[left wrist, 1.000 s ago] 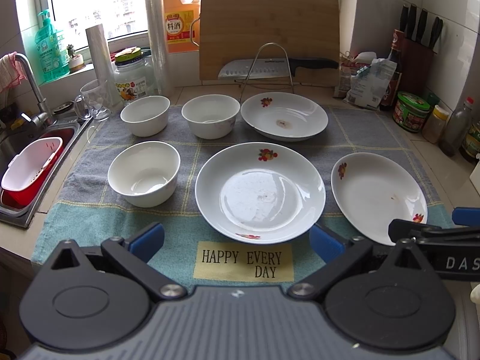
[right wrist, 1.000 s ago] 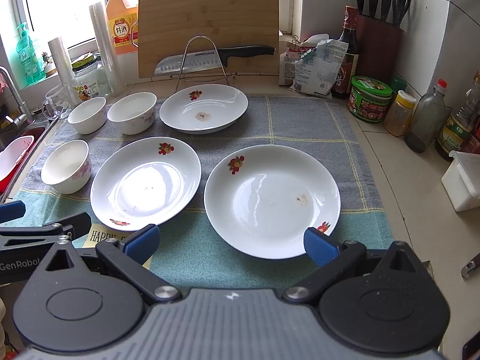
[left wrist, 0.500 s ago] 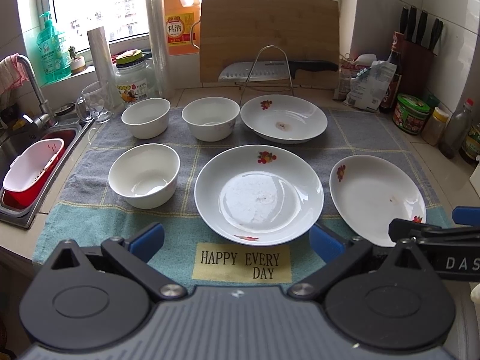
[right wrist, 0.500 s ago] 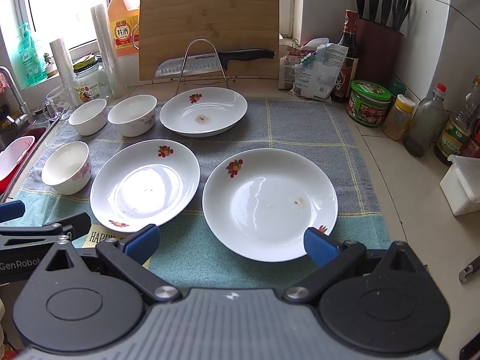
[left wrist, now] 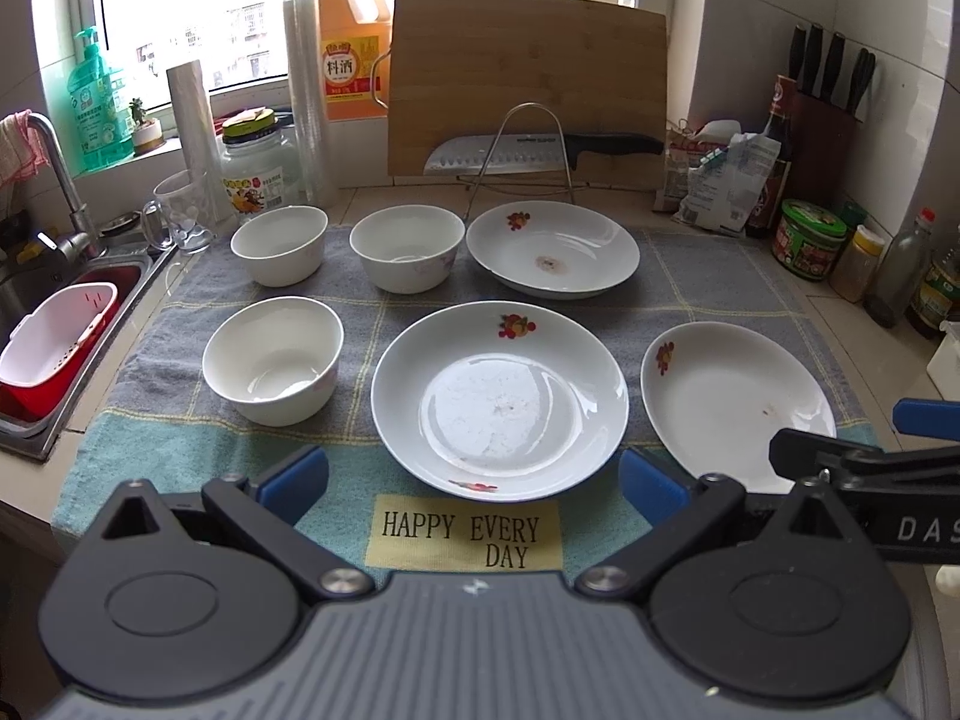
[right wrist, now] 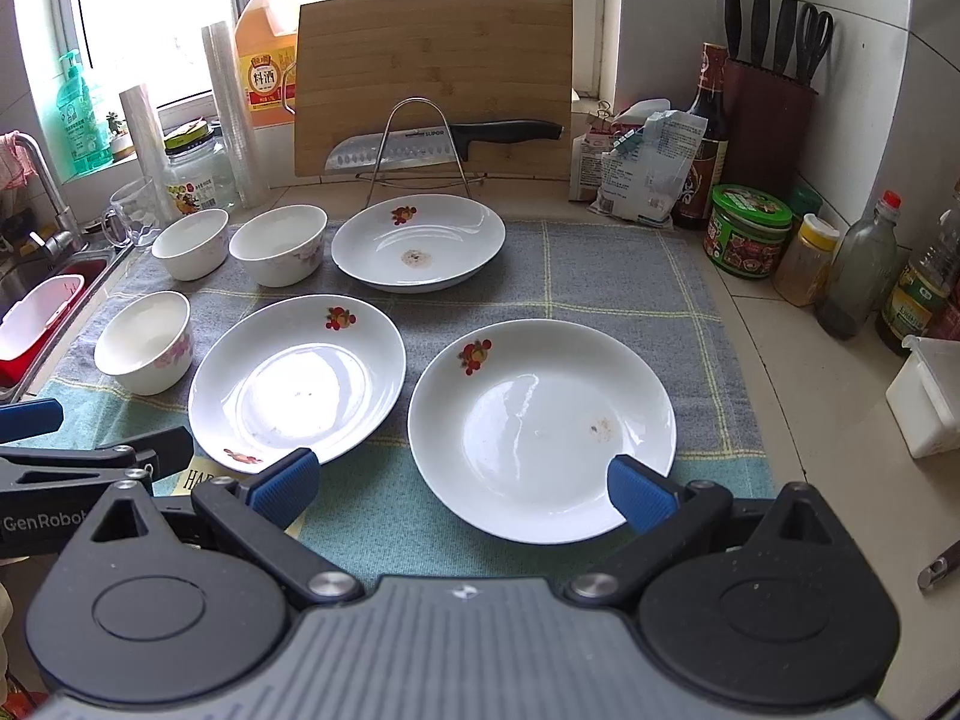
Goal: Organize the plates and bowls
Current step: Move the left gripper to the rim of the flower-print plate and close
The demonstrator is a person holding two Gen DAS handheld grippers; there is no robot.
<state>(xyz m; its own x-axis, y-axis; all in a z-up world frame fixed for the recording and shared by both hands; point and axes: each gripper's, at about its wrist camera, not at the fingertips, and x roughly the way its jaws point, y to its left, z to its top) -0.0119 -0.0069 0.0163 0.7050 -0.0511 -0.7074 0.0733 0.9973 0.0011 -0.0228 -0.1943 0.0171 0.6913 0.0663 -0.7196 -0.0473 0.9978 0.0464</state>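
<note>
Item: three plates, three bowls, all loose on the towel (left wrist: 180, 456); nothing stacked.

My left claw (left wrist: 474, 477) and right claw (right wrist: 462, 483) are both spread, empty. Right claw faces the near-right plate (right wrist: 540, 426): I judge a rim pinch, low approach, lift level onto the middle plate (left wrist: 498, 399). Bowls (left wrist: 273, 360) sit left.

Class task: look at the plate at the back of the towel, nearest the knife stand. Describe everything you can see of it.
The back plate is round, white and glossy, seemingly ceramic, with a shallow well and a raised rim. A red and yellow fruit motif marks its far rim, and a brownish stain sits in its centre. It lies flat, right side up, on the grey checked towel, touching nothing else, apart from the nearest bowl.
</note>
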